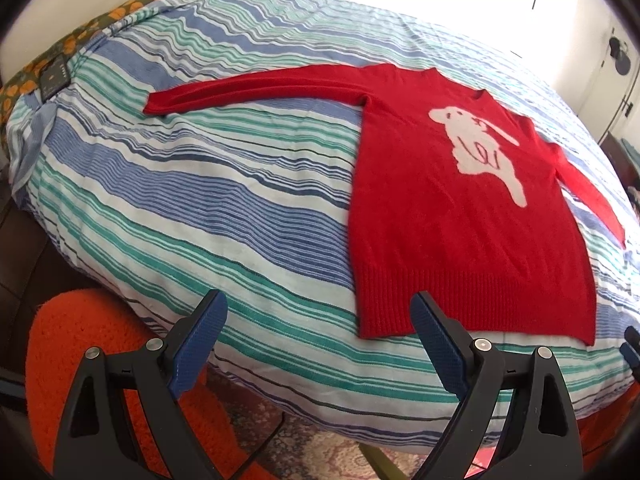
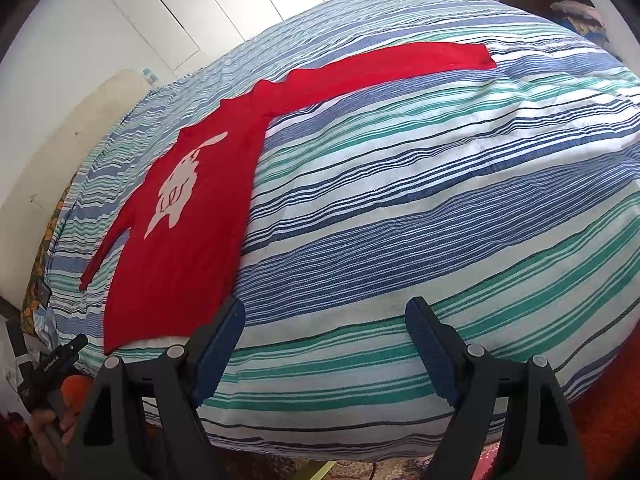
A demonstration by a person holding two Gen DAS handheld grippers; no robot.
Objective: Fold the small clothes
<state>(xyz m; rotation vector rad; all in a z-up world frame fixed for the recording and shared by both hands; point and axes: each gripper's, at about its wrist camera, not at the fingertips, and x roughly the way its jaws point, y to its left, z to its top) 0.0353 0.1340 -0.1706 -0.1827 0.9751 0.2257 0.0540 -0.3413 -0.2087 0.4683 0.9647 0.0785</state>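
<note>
A small red sweater [image 1: 432, 216] with a white animal figure lies flat, front up, on a striped bedspread [image 1: 192, 184]. Its left sleeve [image 1: 256, 90] stretches straight out; its right sleeve [image 1: 592, 196] angles down beside the body. My left gripper [image 1: 320, 308] is open and empty, just short of the ribbed hem's left corner. In the right wrist view the sweater [image 2: 188, 224] lies to the left, one sleeve [image 2: 384, 68] reaching far right. My right gripper [image 2: 324, 312] is open and empty at the near bed edge, right of the hem corner.
An orange rug [image 1: 80, 360] and a patterned carpet [image 1: 320, 448] lie on the floor before the bed. A dark tag [image 1: 54, 76] sits at the bed's far left corner. Folded clothes [image 2: 576, 8] are piled on a stand at the back right. The left gripper shows low at the left [image 2: 52, 364].
</note>
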